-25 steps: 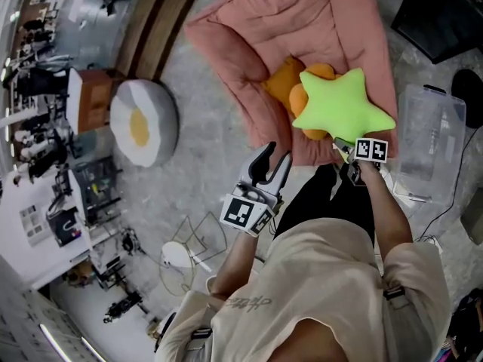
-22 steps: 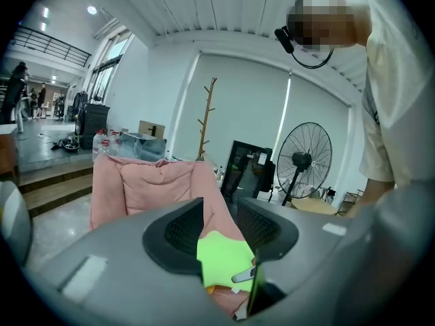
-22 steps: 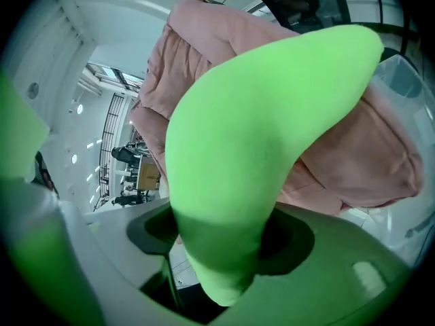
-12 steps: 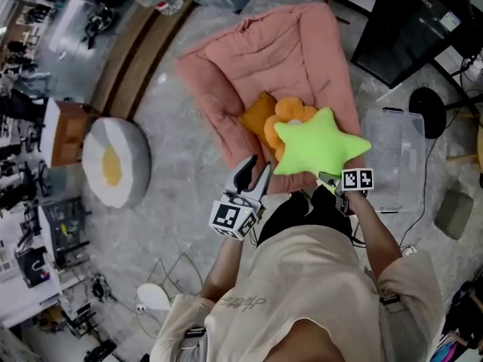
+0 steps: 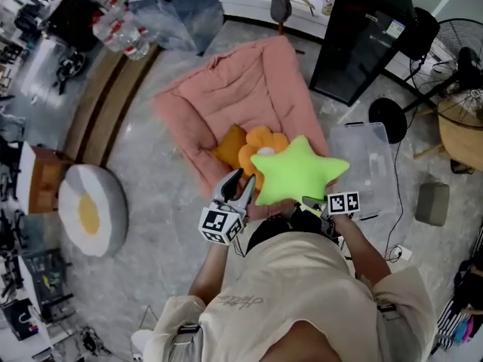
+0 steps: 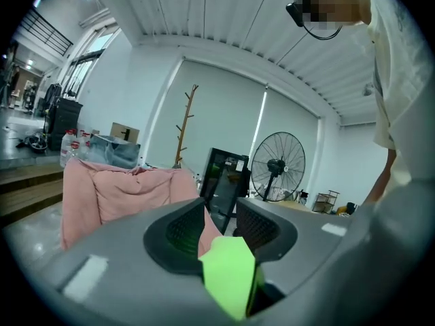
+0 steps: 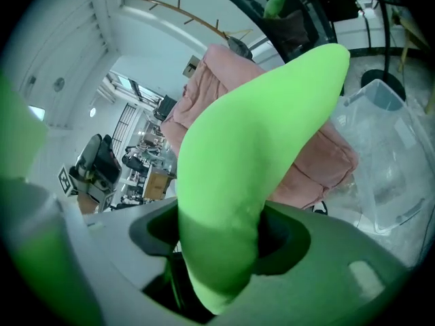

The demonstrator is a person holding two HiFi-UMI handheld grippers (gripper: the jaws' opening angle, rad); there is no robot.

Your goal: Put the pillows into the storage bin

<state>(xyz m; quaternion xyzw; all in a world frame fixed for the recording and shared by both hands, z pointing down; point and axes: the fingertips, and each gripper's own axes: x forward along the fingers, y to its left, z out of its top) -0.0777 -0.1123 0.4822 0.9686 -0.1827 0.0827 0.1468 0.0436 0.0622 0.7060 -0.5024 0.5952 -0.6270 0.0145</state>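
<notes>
Grey stone floor [image 5: 162, 225], pink mat [image 5: 241, 89] spread across it, clear storage bin [image 5: 373, 164] just beside the mat's right edge. Star pillow [image 5: 296, 170] is held off the mat, between mat and bin.

Right gripper [image 5: 312, 201] is clamped on one arm of the star, its jaws just tightened. It takes the weight.

Left gripper [image 5: 240, 185] has been narrowing onto the opposite tip, which looks pinched, though the contact is hard to read. Probably a second hold to stop the star flopping.

Flower pillow [image 5: 260, 148] lies on the mat, not yet binned.
</notes>
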